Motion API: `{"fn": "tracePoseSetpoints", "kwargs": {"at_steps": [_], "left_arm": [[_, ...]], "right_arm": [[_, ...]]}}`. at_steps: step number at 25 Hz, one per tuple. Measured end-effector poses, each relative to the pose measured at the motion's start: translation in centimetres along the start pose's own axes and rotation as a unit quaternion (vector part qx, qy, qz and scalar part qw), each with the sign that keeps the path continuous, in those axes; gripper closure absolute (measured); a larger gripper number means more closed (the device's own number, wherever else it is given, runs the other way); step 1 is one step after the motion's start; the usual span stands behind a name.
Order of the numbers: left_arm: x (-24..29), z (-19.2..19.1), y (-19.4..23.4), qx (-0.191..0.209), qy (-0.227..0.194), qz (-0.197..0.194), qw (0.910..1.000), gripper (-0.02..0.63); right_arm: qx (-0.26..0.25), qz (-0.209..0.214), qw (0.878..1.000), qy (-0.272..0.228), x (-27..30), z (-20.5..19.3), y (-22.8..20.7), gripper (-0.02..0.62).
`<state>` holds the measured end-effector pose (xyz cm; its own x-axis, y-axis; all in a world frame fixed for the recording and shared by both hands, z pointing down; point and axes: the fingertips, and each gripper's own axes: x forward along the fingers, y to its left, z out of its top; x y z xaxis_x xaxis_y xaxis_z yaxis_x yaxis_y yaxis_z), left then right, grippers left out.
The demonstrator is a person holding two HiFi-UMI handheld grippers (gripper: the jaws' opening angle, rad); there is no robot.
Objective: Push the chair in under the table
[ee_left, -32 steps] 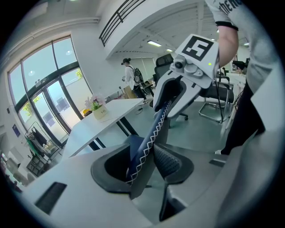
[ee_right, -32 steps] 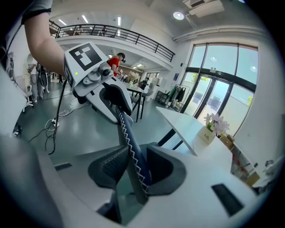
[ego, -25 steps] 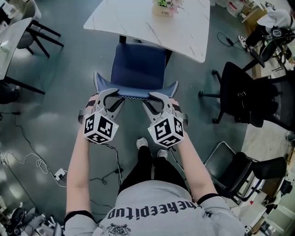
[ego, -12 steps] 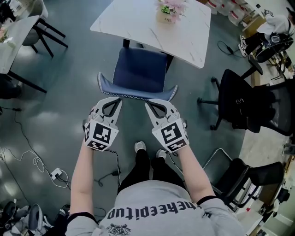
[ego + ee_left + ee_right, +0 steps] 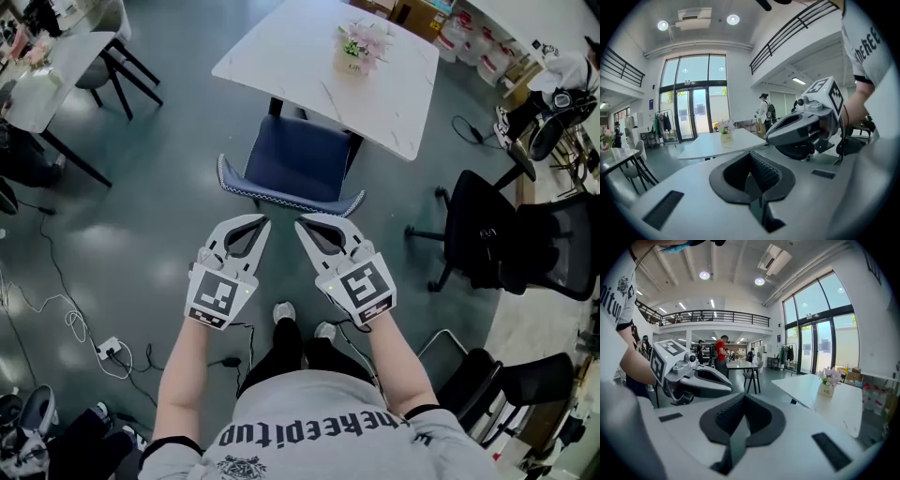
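In the head view, the blue chair (image 5: pixel 298 157) stands with its seat partly under the near edge of the white marble table (image 5: pixel 309 52), its curved backrest (image 5: pixel 291 197) facing me. A vase of flowers (image 5: pixel 360 47) stands on the table. My left gripper (image 5: pixel 264 222) and right gripper (image 5: pixel 301 225) hang side by side just short of the backrest, apart from it, both shut with nothing between the jaws. The left gripper view shows its shut jaws (image 5: pixel 751 182), the right gripper (image 5: pixel 806 131) and the table (image 5: pixel 717 144). The right gripper view shows its shut jaws (image 5: pixel 739 428). The chair is hidden in both gripper views.
Black office chairs (image 5: pixel 502 230) stand to the right, another (image 5: pixel 487 370) nearer me. A second white table with dark legs (image 5: pixel 52 80) is at the left. Cables and a plug (image 5: pixel 108 349) lie on the grey floor. My feet (image 5: pixel 286 312) are just behind the grippers.
A second ago both grippers stood open at the chair's backrest. Both have since shut, come away from it and risen toward me. The chair stays by the table.
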<state>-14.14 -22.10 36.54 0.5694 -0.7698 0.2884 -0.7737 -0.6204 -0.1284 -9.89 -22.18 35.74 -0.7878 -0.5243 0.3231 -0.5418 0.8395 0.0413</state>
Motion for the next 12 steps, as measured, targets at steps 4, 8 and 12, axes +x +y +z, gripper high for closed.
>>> {"fn": "tracePoseSetpoints", "kwargs": {"at_steps": [4, 8, 12], "left_arm": [[-1.5, 2.8, -1.7, -0.005, -0.033, 0.013, 0.9994, 0.591], [-2.9, 5.1, -3.3, -0.017, -0.061, 0.027, 0.9976, 0.591], [-4.4, 7.0, -4.8, -0.027, -0.082, 0.038, 0.9955, 0.591]], "right_arm": [[-0.004, 0.016, 1.0, -0.025, -1.9, 2.1, 1.3, 0.584], [-0.011, 0.03, 0.998, -0.051, -4.0, 3.9, 2.3, 0.584], [-0.019, 0.047, 0.996, -0.07, -6.0, 5.1, 3.4, 0.584]]}}
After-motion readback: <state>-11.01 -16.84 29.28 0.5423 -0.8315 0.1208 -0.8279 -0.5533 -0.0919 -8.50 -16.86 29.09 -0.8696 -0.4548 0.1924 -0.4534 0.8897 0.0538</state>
